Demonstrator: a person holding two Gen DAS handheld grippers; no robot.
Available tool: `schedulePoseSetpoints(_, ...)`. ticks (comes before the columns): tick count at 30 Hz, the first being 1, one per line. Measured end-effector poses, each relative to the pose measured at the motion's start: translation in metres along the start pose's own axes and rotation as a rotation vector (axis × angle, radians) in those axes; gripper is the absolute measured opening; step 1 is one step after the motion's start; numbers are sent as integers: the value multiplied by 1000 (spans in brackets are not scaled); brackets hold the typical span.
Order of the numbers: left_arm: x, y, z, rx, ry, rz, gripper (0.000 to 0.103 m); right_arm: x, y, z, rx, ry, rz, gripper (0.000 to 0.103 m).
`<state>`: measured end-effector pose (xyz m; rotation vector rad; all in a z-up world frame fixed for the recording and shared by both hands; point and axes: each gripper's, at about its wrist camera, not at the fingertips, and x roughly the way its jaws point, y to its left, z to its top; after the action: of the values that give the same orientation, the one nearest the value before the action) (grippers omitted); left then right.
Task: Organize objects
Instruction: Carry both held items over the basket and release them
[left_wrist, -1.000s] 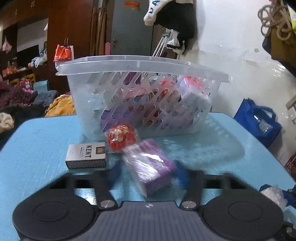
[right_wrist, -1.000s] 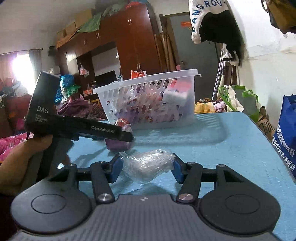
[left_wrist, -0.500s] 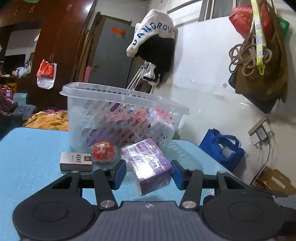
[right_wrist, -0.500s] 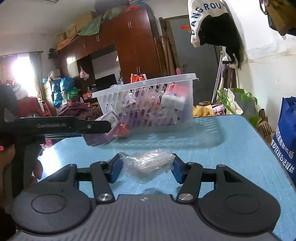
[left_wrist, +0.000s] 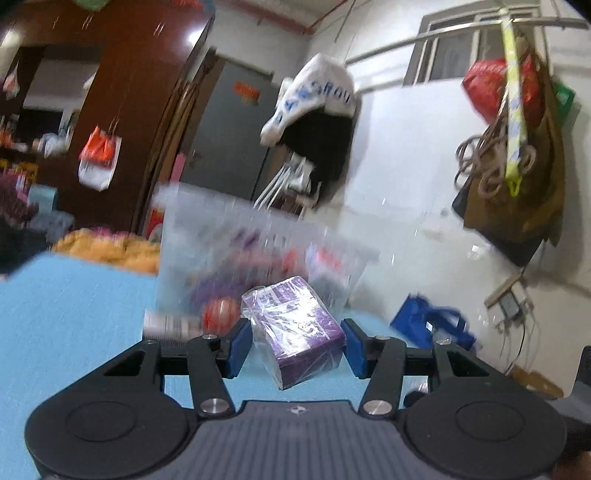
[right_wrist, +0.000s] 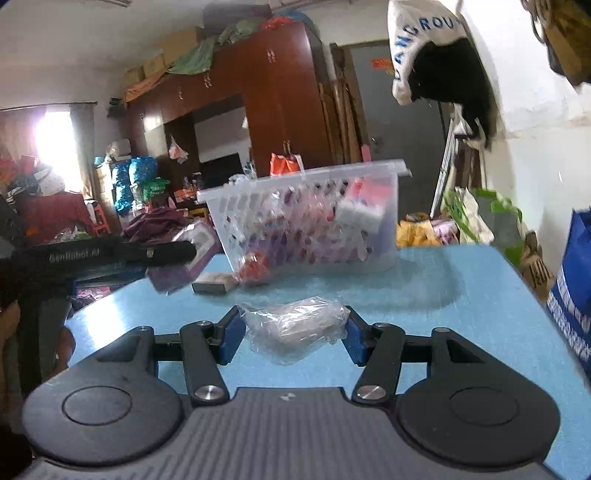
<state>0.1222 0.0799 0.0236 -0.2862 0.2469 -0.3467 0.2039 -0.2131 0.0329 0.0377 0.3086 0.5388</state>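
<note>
Blue tabletop (right_wrist: 461, 295), basket (right_wrist: 384, 254) at the back. Left tongs (left_wrist: 297, 341) clamp a purple box (left_wrist: 295, 325), right tongs (right_wrist: 291, 334) a crinkly clear bag (right_wrist: 295, 326), both airborne; slippery wrap might slide loose mid-carry.

Left gripper (left_wrist: 295, 341) clamped on purple box (left_wrist: 293, 330), held raised, nearly level. Right gripper (right_wrist: 293, 334) closed on clear wrapped packet (right_wrist: 293, 326) between its pads.
</note>
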Motion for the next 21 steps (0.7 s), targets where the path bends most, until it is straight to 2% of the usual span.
schedulePoseSetpoints(3,4,-8,45,55,-71,-6,56,5,0,52,-42,-100,5,59)
schedulePoseSetpoints(5,16,-17,81,113,-96,26,56,20,-2,95,-68,-155,-23,59)
schedulePoseSetpoints(7,35,-17,114,118,-109,60,56,44,-3,129,-96,-162,-71,59)
schedulePoseSetpoints(9,59,-11,137,97,-83,108,56,71,-10,153,-114,-163,-68,59)
schedulePoseSetpoints(11,83,-3,151,87,-42,149,56,100,-18,168,-110,-116,-81,59)
schedulePoseSetpoints(14,113,15,157,25,-3,175,57,137,-24,169,-122,-49,-75,59)
schedulePoseSetpoints(15,123,21,156,15,7,178,60,146,-24,166,-132,-34,-82,59)
schedulePoseSetpoints(17,143,28,152,25,39,194,75,158,-23,159,-164,-28,-85,60)
schedulePoseSetpoints(18,151,31,149,32,58,212,88,160,-22,155,-164,-25,-86,69)
schedulePoseSetpoints(19,157,33,147,37,88,237,90,159,-22,150,-156,-19,-90,94)
schedulePoseSetpoints(20,159,36,144,40,101,259,90,153,-21,145,-148,-34,-111,102)
schedulePoseSetpoints(21,156,37,142,41,91,265,90,146,-21,142,-141,-56,-120,103)
